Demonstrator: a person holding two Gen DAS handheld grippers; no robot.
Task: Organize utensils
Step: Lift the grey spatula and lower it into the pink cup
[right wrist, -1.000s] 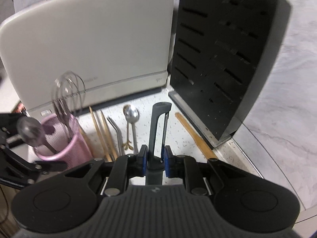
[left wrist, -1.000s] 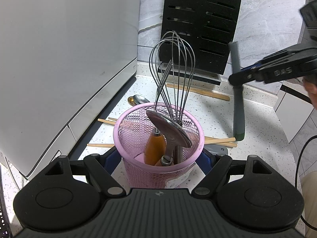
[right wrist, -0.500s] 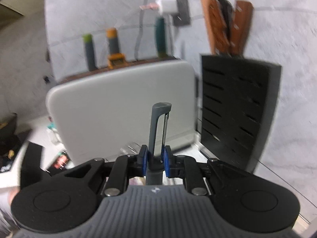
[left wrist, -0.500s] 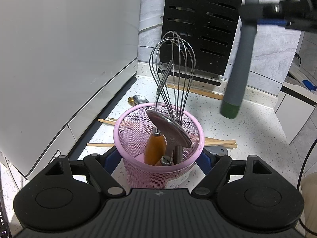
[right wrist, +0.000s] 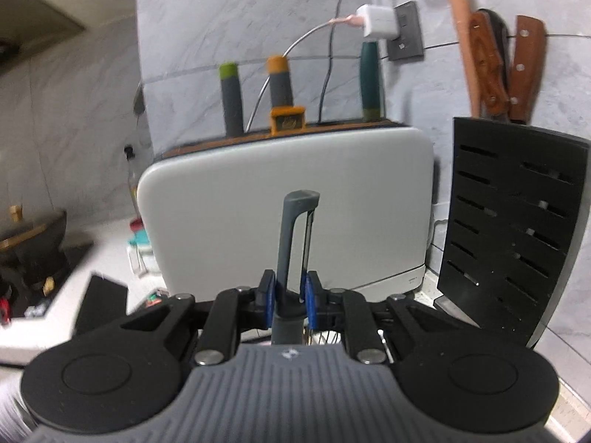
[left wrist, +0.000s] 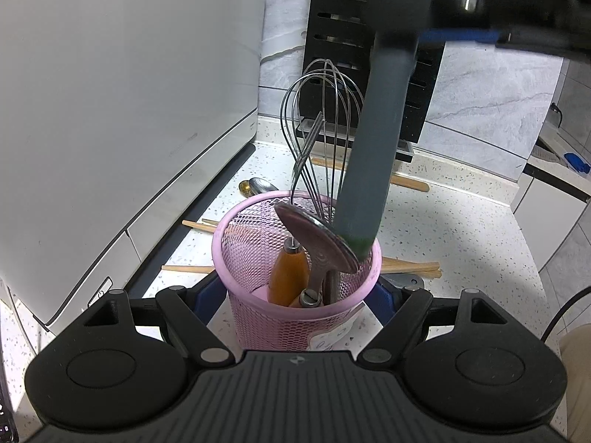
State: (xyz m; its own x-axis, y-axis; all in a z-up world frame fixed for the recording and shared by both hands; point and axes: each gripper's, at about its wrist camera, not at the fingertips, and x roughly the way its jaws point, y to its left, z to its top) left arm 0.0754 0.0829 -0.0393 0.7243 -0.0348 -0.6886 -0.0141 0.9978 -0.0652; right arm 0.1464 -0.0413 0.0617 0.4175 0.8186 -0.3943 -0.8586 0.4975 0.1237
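A grey, slotted plastic peeler (right wrist: pixel 291 254) is clamped upright between blue-padded fingers (right wrist: pixel 267 297) of the right gripper (right wrist: pixel 290 297), before a white appliance (right wrist: pixel 288 206).

Peeler (left wrist: pixel 373 136): grey handle, green tip; near upright, slightly tilted; tip at the cup's right rim, touching or just above the ladle; blade end up (right wrist: pixel 297 243); held between the right claw's (right wrist: pixel 290 297) blue pads.
Cup (left wrist: pixel 295 313): pink mesh, upright on the speckled surface, between the left claw's (left wrist: pixel 295 295) fingers.
Whisk (left wrist: pixel 321 133): steel wires, standing in the cup.
Ladle (left wrist: pixel 317 238): metal bowl tilted, leaning in the cup.
Chopsticks (left wrist: pixel 410 266): wooden, flat on the surface behind the cup.
Spoons (left wrist: pixel 258 185): lying beyond the cup.
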